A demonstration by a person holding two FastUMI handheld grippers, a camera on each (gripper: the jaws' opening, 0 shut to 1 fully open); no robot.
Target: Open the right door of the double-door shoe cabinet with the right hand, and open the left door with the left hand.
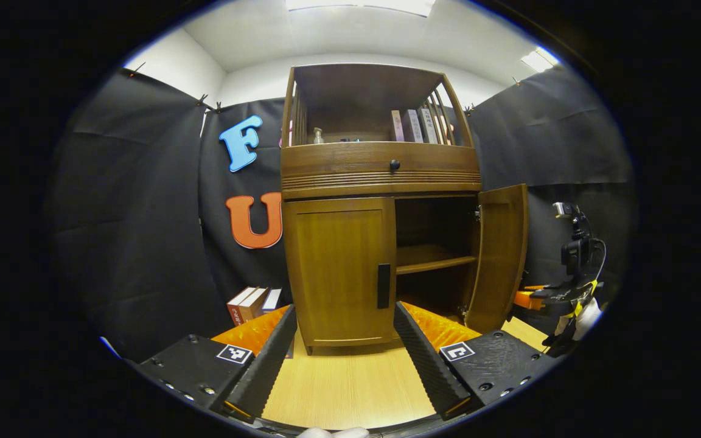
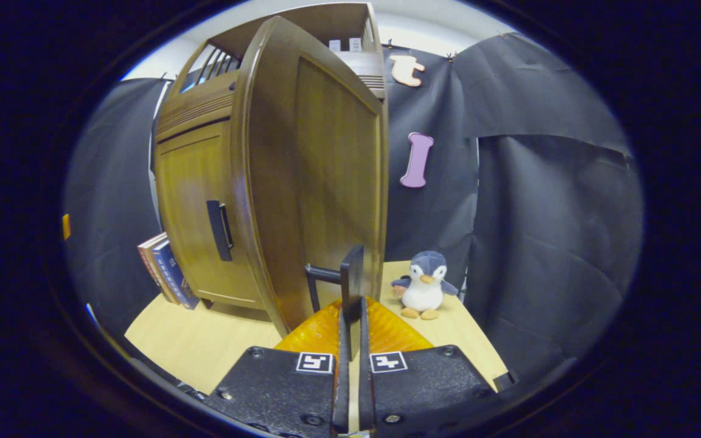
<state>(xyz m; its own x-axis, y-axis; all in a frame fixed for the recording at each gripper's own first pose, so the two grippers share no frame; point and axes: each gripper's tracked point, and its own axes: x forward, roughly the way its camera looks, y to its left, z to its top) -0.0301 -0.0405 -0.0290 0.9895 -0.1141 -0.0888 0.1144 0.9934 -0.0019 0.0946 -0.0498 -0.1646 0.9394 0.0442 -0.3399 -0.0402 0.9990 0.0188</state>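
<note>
So the shoe cabinet (image 1: 381,201) sits on the pale wood floor, right door (image 1: 499,255) swung wide, left door (image 1: 339,267) shut. The right gripper (image 2: 350,328) is clamped tight on the right door's handle (image 2: 350,277). The left gripper (image 1: 344,350) hangs in front of the left door with its jaws wide apart, gripping nothing. Books (image 1: 253,302) lean at the cabinet's left, and a penguin plush (image 2: 425,285) sits off to its right.

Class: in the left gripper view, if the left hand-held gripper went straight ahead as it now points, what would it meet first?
Most likely the closed left door, near its dark handle; the open left hand-held gripper points at it, though depth is unclear.
</note>
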